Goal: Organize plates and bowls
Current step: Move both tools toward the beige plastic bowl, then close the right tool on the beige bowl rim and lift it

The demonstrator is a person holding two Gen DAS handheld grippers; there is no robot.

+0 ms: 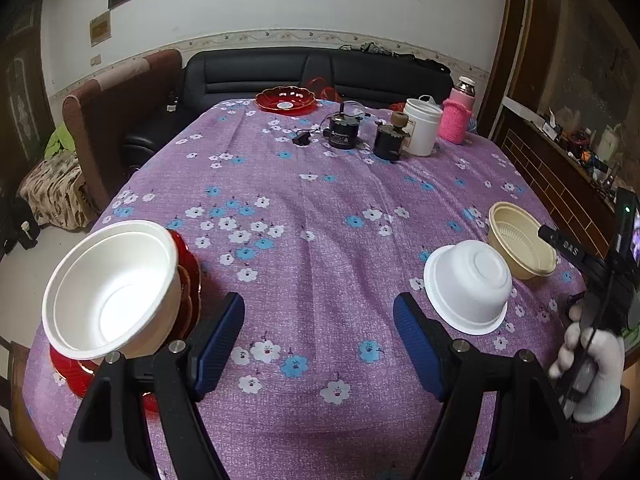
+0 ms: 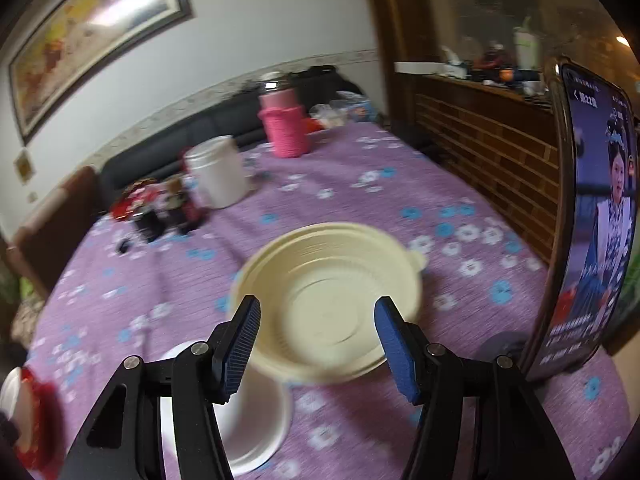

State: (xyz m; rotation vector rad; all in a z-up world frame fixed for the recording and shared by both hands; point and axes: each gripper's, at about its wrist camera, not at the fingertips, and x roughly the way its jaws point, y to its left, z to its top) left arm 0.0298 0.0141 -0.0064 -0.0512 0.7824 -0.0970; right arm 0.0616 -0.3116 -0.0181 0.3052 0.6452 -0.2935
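A white bowl (image 1: 110, 292) rests tilted on stacked red plates (image 1: 188, 280) at the table's near left. An upside-down white bowl (image 1: 468, 286) and an upright cream bowl (image 1: 520, 238) sit at the right. Another red plate (image 1: 286, 100) lies at the far edge. My left gripper (image 1: 319, 344) is open and empty above the cloth. My right gripper (image 2: 317, 346) is open and empty, its jaws either side of the cream bowl (image 2: 328, 300); whether they touch it I cannot tell. The upside-down white bowl (image 2: 256, 412) is partly hidden under its left finger.
A purple floral cloth (image 1: 320, 208) covers the table. At the back stand two dark jars (image 1: 344, 130), a white jar (image 1: 420, 128) and a pink-sleeved flask (image 1: 458, 114). A phone (image 2: 588, 224) is mounted at the right. A sofa and a sideboard flank the table.
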